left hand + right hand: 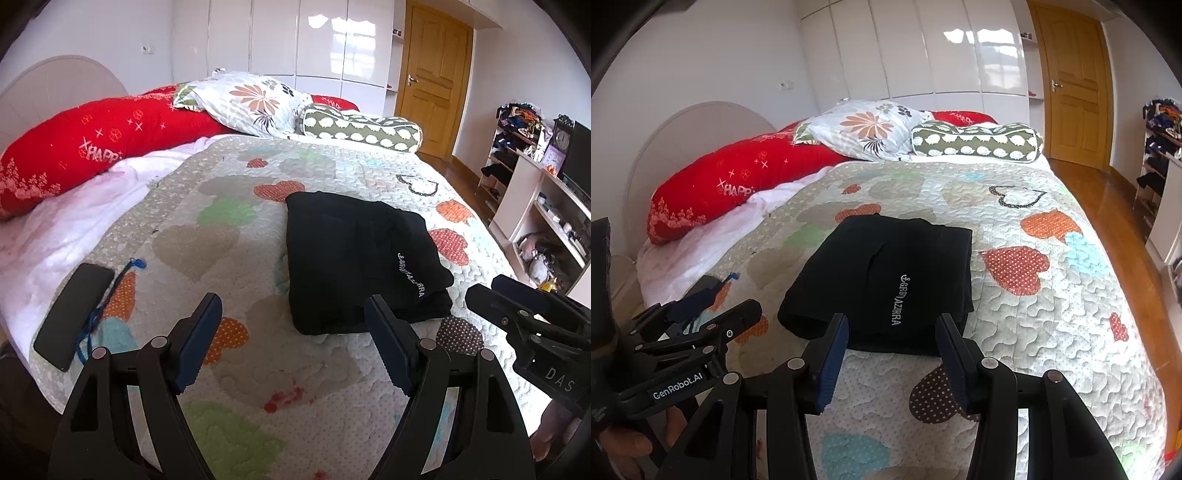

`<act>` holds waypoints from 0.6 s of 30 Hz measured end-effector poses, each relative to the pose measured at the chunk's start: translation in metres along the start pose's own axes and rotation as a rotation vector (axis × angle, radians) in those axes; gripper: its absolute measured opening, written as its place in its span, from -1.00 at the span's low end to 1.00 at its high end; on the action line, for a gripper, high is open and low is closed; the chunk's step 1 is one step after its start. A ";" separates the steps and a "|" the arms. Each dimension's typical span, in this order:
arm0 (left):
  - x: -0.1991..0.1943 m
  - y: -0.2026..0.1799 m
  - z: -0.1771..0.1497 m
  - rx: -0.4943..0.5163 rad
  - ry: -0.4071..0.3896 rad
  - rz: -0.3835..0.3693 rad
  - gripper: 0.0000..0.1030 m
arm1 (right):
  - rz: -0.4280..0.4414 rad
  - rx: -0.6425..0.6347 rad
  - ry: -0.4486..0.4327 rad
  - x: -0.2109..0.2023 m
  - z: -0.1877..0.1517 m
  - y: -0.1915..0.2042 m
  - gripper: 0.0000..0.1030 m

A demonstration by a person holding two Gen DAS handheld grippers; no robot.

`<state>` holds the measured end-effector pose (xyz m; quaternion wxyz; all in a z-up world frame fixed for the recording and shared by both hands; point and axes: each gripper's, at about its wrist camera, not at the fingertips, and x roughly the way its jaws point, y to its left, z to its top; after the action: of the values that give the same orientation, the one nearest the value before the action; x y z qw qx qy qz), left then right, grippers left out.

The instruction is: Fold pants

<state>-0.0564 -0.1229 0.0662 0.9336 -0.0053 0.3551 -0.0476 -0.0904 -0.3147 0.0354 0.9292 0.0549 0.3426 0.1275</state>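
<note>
Folded black pants (354, 262) lie mid-bed (314, 387); a phone (72, 315) sits near its left edge. Left gripper (293, 343) wide, right gripper (892, 360) narrower, both empty.

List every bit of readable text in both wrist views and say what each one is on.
"HAPP": red pillow, the rest hidden by its fold.
"GenRobot.AI": left gripper, on its body.
"DAS": right gripper, on its body.
White lettering on the folded black pants: ends in roughly "AZZRRA", the start too blurred to read.
Clock face: too small to read.
</note>
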 end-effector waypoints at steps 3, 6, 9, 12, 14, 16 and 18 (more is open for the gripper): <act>-0.004 -0.002 -0.001 0.017 -0.020 0.031 0.56 | 0.001 -0.002 -0.001 -0.001 -0.002 0.002 -0.08; -0.009 -0.004 -0.002 0.037 -0.039 0.055 0.56 | 0.003 -0.002 -0.001 -0.001 -0.003 0.004 -0.08; -0.015 -0.006 -0.002 0.057 -0.063 0.069 0.56 | 0.005 -0.001 -0.005 -0.003 -0.005 0.005 -0.08; -0.020 -0.008 -0.003 0.071 -0.083 0.100 0.56 | 0.004 -0.003 -0.007 -0.004 -0.005 0.007 -0.08; -0.026 -0.010 -0.003 0.080 -0.114 0.109 0.56 | 0.006 0.001 -0.006 -0.005 -0.007 0.007 -0.08; -0.029 -0.009 -0.003 0.073 -0.123 0.092 0.56 | 0.013 0.010 -0.010 -0.007 -0.007 0.005 -0.08; -0.032 -0.009 -0.003 0.067 -0.133 0.081 0.56 | 0.016 0.019 -0.010 -0.009 -0.008 0.002 -0.08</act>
<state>-0.0830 -0.1286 0.0858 0.9560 0.0372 0.2902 -0.0212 -0.1027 -0.3149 0.0358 0.9293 0.0669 0.3386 0.1315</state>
